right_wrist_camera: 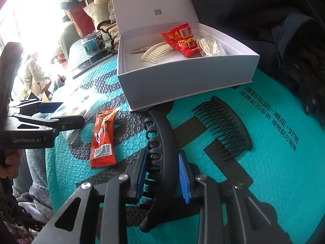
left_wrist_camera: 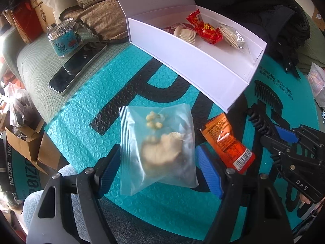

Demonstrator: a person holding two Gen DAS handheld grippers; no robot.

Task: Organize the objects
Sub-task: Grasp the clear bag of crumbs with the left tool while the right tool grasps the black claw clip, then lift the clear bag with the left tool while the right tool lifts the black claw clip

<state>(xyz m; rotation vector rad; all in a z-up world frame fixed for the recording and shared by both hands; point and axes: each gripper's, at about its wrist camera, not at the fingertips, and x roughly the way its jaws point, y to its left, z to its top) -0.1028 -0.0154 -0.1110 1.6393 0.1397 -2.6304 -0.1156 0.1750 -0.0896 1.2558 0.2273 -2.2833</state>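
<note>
A clear bag with a pale pastry lies flat on the teal mat between the blue pads of my left gripper, which is open around it. The right gripper is shut on a black wavy hair clip, low over the mat. An orange snack packet lies between the two grippers. A black comb rests right of the clip. Behind stands an open white box holding a cream comb, red packets and a clear packet of sticks.
A plastic jar and a dark phone sit at the mat's far left. A dark jacket lies behind the box on the right. Cardboard boxes and bags crowd the left edge. The box's lid stands upright.
</note>
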